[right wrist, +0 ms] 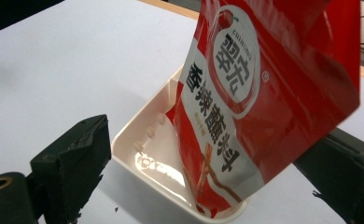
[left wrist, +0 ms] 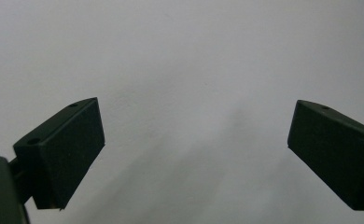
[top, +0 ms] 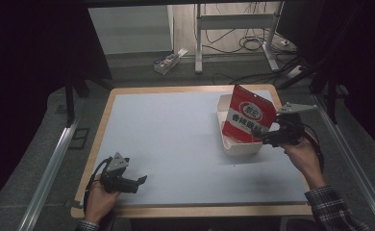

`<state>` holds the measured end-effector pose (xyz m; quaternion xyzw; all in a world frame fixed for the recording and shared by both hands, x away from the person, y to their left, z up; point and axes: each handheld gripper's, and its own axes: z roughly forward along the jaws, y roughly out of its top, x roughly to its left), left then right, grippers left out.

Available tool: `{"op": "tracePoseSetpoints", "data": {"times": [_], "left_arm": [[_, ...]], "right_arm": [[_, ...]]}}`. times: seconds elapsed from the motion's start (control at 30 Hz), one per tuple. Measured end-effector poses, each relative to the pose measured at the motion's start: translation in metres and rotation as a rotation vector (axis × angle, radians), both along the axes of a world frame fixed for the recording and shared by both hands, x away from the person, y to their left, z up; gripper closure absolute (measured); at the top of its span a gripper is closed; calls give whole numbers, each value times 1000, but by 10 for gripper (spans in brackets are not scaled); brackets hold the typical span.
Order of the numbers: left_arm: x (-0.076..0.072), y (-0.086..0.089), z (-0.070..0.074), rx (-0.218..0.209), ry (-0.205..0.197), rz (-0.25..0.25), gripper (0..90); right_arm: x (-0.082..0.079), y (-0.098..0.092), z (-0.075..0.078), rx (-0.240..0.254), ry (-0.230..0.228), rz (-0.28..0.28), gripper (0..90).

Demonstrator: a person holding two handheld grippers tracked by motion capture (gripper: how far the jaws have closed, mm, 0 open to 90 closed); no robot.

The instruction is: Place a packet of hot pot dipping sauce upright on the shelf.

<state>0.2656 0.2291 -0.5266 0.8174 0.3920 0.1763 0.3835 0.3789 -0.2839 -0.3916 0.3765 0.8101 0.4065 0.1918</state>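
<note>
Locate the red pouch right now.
In the high view the red pouch stands tilted in the white tray at the table's far right, just left of the right gripper; its bottom rests inside the tray.

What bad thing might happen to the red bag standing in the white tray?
The red bag stands tilted in the white tray with the right gripper wide open around it, so it may flop over or slide out. The tray sits near the table edge on that side and looks light; a bump from the jaws might push it. The left gripper is too far off to help.
</note>
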Motion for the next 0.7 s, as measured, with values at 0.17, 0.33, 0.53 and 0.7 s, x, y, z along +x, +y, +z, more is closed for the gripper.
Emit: {"op": "tracePoseSetpoints", "data": {"times": [0.17,0.33,0.53,0.7], "left_arm": [[0,0,0,2,-1,0,36],[0,0,0,4,-2,3,36],[0,0,0,9,-4,1,36],[0,0,0,8,-3,0,37]], "right_arm": [[-6,-1,-3,-2,3,1,60],[-13,-2,-4,-7,2,2,60],[-22,-4,-4,-6,0,1,58],[-29,-4,-5,-10,5,9,58]]}}
